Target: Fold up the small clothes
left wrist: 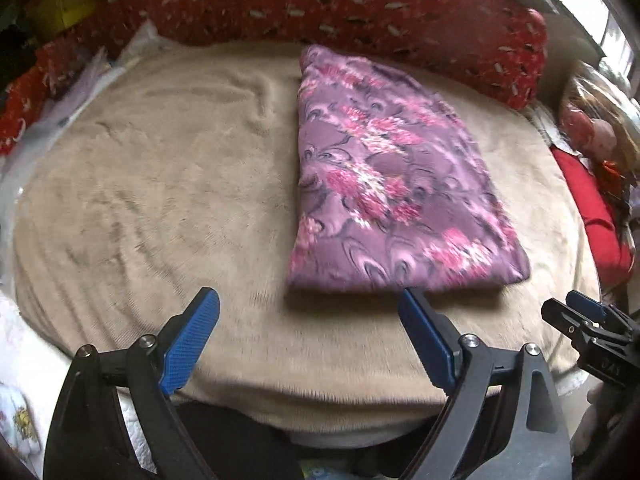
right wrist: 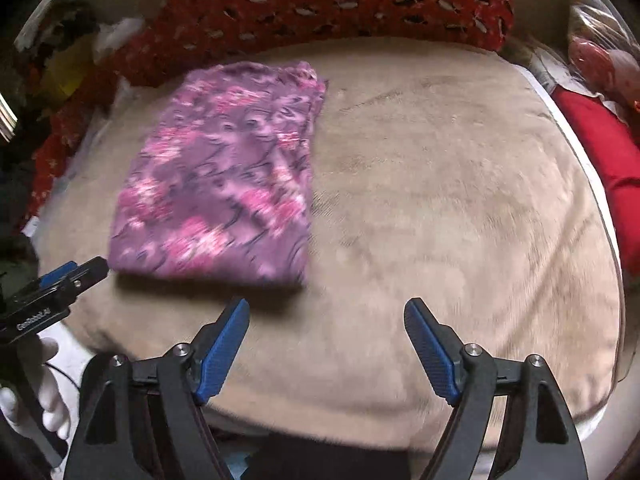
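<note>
A purple garment with a pink flower print (left wrist: 396,176) lies folded into a flat rectangle on the beige blanket (left wrist: 160,184). It also shows in the right wrist view (right wrist: 224,184). My left gripper (left wrist: 310,300) is open and empty, hovering just short of the garment's near edge. My right gripper (right wrist: 326,310) is open and empty, over bare blanket (right wrist: 460,200) to the right of the garment's near corner. The right gripper's tip (left wrist: 576,312) shows at the right edge of the left wrist view; the left gripper's tip (right wrist: 76,274) shows at the left of the right wrist view.
A long red patterned bolster (left wrist: 340,4) runs along the far edge of the blanket. A red cushion (left wrist: 596,220) and other clutter sit at the right. Yellow and red items (left wrist: 60,12) pile at the far left. My white-gloved hand (right wrist: 44,396) shows lower left.
</note>
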`<action>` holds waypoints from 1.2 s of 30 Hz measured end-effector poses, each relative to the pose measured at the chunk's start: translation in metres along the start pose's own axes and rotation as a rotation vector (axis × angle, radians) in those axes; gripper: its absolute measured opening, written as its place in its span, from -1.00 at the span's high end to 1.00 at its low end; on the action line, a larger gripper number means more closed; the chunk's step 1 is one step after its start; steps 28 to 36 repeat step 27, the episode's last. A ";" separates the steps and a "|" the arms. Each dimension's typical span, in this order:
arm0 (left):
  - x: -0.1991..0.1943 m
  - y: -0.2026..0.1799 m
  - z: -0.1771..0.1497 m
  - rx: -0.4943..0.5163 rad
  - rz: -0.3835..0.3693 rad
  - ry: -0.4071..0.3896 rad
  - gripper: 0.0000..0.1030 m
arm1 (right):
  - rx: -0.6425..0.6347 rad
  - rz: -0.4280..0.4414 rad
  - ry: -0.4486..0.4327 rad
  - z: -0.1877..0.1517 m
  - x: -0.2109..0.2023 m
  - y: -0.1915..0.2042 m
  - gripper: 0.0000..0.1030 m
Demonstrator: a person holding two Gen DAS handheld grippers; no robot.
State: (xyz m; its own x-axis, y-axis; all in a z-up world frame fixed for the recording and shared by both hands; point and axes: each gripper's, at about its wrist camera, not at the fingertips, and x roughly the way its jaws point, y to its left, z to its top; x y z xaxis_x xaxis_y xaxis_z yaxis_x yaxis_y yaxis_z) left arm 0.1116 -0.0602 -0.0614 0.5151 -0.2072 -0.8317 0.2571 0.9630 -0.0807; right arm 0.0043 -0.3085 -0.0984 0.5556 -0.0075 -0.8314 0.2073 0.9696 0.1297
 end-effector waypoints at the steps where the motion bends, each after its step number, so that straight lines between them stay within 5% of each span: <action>1: -0.005 -0.001 -0.004 0.010 0.005 -0.013 -0.79 | -0.008 -0.007 -0.021 -0.007 -0.007 0.004 -0.58; 8: -0.024 -0.015 -0.017 0.078 0.014 -0.059 -0.79 | -0.022 0.000 -0.076 -0.018 -0.024 0.018 -0.59; 19: -0.029 -0.028 -0.040 0.132 0.006 -0.013 -0.79 | -0.001 0.022 -0.074 -0.021 -0.028 0.021 -0.59; 36: -0.049 -0.030 -0.041 0.106 -0.032 -0.068 -0.79 | 0.015 0.025 -0.074 -0.018 -0.028 0.020 -0.59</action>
